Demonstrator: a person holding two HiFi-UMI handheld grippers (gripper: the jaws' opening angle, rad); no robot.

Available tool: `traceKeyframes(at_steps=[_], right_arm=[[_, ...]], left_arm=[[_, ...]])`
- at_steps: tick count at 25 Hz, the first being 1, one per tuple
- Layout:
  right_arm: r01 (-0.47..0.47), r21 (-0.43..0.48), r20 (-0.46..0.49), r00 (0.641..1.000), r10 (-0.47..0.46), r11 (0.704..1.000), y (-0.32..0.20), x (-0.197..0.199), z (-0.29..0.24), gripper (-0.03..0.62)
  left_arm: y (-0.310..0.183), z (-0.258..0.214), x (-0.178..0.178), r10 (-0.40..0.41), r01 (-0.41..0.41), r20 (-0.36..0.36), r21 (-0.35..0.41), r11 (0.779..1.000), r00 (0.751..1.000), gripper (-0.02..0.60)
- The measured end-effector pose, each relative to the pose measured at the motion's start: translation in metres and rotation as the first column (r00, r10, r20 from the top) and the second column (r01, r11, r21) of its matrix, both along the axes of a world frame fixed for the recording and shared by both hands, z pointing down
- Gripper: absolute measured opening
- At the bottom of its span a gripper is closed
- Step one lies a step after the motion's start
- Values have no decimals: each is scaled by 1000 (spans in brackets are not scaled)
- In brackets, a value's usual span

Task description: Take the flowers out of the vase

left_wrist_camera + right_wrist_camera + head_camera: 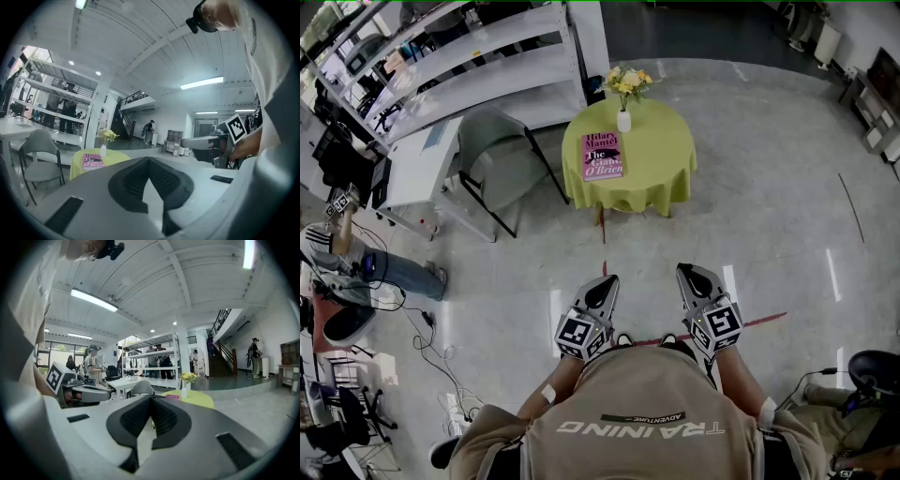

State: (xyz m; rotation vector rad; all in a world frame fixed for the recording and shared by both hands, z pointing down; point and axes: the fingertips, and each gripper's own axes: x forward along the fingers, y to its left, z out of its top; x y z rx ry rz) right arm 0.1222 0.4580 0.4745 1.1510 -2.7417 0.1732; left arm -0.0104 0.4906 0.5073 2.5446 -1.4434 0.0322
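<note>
Left hand-held gripper [606, 281] and right hand-held gripper [690, 273], each clenched with nothing between its jaws, sit side by side in front of the person's torso, well apart from the round counter draped in yellow-green cloth [652, 183]. Yellow and pale flowers [628, 82] stand upright in a small white vase [623, 121] near the counter's far edge. A pink book [602, 156] lies just beside the vase, and a grey chair [499, 155] stands to the counter's left.
</note>
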Motion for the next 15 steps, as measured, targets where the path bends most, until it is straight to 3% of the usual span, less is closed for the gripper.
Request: traceKeyframes(at_steps=[8, 12, 15], right_arm=[[-84, -1, 36, 996, 84, 996, 0, -32, 7, -3], [-84, -29, 37, 996, 85, 996, -2, -45, 18, -3], [-73, -46, 35, 997, 74, 996, -4, -57, 24, -3]], left_arm=[[4, 17, -41, 48, -48, 0, -37, 998, 999, 0], [9, 28, -53, 60, -59, 8, -35, 998, 998, 0], [9, 41, -65, 34, -36, -26, -64, 997, 999, 0]])
